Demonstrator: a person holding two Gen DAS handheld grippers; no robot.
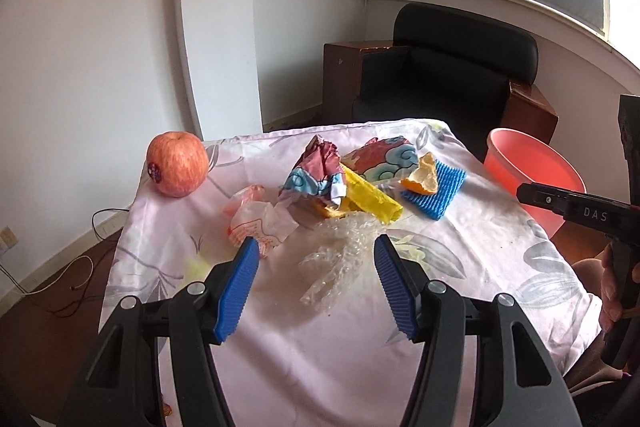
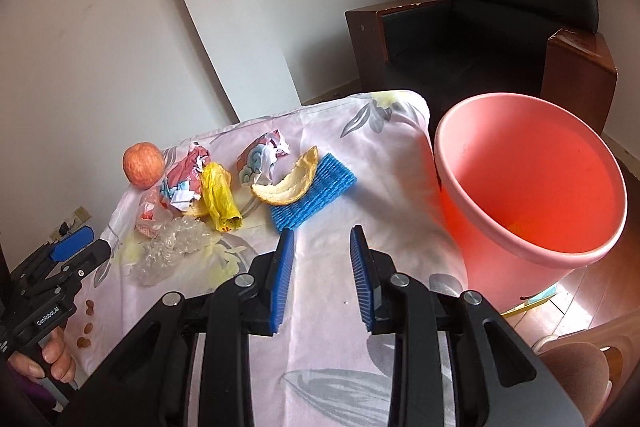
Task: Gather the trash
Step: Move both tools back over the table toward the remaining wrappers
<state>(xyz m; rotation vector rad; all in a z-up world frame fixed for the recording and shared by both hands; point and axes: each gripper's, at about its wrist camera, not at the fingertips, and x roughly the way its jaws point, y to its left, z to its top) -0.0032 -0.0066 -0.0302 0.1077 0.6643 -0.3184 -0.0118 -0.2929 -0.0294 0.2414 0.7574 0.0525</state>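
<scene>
Two blue-padded fingers of the left gripper (image 1: 316, 259) stand spread wide in the left wrist view, nothing pinched; crumpled clear plastic (image 1: 340, 259) lies on the cloth between and beyond their tips. Trash clusters at 12 o'clock: a white-and-orange wrapper (image 1: 260, 223), a red-and-blue wrapper (image 1: 320, 171), a yellow bag (image 1: 370, 197), an orange peel (image 1: 424, 177) on a blue foam net (image 1: 438, 193). An apple (image 1: 178, 163) sits at 10 o'clock, close to the table's (image 1: 280, 347) far left corner. The pink bin (image 1: 532, 179) stands off the right edge at 2 o'clock.

From the right wrist view, the right gripper (image 2: 322, 239) holds its fingers partly apart over bare cloth (nothing between them). The foam net lies just beyond, at 11 o'clock, the peel resting on it. The bin rises at 2 o'clock, touching the table's right edge, mouth tilted toward the camera. The left gripper shows at 9 o'clock over the left edge.
</scene>
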